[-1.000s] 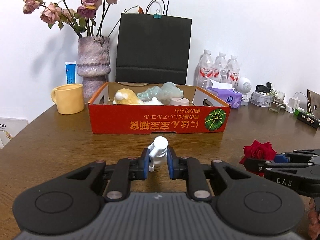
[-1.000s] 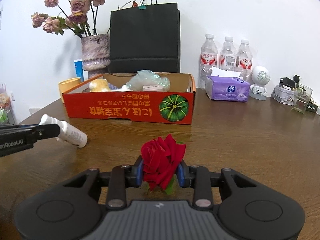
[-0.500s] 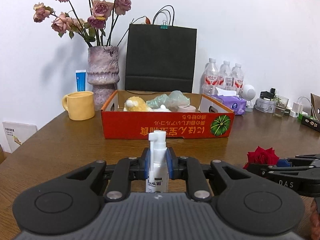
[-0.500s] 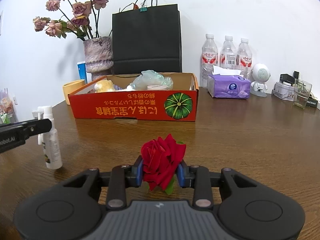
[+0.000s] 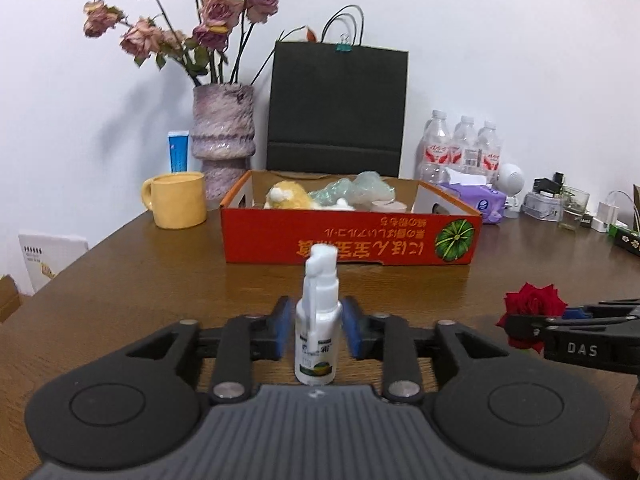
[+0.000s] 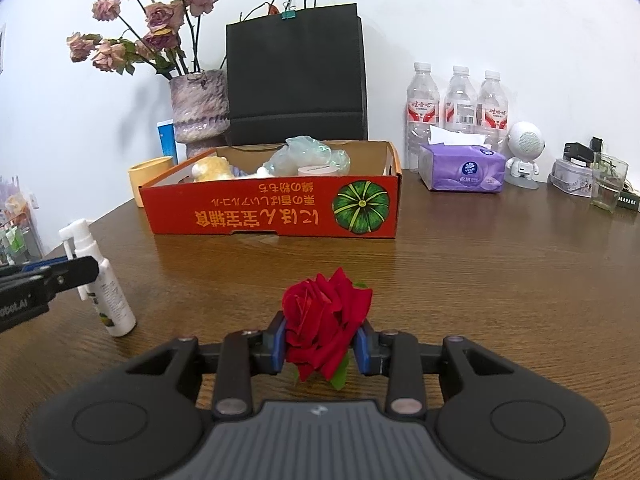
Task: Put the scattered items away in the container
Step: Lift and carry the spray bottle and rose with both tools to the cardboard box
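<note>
A white spray bottle [image 5: 318, 322] is seen standing up on the brown table [image 5: 120, 276], between the blue pads of the left gripper [image 5: 316, 330]. The jaws are opening, and small gaps are seen on both sides of the bottle, so it is let go. A red rose [image 6: 325, 320] is squeezed tight in the right gripper [image 6: 322, 346], low over the table. The red box [image 6: 272, 210] is placed farther back, with a yellow fluffy toy [image 5: 287, 197] and a crumpled bag [image 6: 306, 154] already inside
</note>
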`<state>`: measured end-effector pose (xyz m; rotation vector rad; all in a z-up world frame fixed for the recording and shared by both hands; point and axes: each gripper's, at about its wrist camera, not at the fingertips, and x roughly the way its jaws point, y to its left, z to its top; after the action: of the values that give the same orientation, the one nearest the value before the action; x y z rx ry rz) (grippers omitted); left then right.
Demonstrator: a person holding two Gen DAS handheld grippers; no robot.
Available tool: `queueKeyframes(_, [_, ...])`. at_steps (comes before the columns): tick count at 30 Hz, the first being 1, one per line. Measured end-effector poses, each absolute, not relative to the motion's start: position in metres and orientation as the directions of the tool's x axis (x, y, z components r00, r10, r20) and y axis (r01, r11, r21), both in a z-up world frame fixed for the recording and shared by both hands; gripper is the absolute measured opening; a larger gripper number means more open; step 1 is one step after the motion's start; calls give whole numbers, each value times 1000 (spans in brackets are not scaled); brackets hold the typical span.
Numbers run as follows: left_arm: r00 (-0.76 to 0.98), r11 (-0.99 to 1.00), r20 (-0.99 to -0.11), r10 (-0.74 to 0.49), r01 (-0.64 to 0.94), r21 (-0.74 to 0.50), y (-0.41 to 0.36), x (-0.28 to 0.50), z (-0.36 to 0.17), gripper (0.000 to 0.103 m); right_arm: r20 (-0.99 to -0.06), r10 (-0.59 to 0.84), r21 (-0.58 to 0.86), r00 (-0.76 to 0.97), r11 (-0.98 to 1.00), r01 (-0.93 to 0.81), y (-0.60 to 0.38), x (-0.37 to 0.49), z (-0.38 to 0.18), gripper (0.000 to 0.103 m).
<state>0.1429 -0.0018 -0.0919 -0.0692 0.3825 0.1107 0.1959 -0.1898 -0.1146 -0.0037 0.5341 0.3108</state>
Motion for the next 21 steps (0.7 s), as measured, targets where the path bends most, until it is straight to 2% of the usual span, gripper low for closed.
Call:
queueKeyframes(4, [921,986,-374,108,-146,-75,3,143,-94,66,-504,294,79,813,952,-295,-190,196,-115,32])
queueKeyframes(5, [921,985,-373,113,-153,-80,3,143,-95,71,-504,295,79,812,952,-296,-190,196,-115,32])
queueKeyframes(6, [920,984,-375,116,-158,-82,4,143,-96,83,-505,296,80,811,951,-297,-190,197,-115,32])
queueKeyframes(9, [912,983,-392,118,-164,-85,5,146,-97,92,-507,298,80,809,951,-300,-189,196,-115,33])
queueKeyframes(10, [911,982,-394,117,-165,-91,6,147,-98,99,-507,298,80,809,950,-301,-189,196,-115,33])
queueKeyframes(12, [910,980,-397,119,-171,-100,7,147,-98,103,-508,299,79,808,950,-302,-189,196,-115,33])
queueKeyframes(18, [896,974,-432,103,-179,-139,13,153,-101,103,-511,300,79,806,950,-304,-190,197,-116,33])
queueKeyframes(20, [891,971,-444,96,-182,-156,16,156,-102,102,-512,300,78,805,949,-304,-189,197,-116,33])
queueKeyframes(21, [888,969,-450,92,-184,-164,17,158,-103,97,-513,300,78,804,949,-305,-189,197,-116,33])
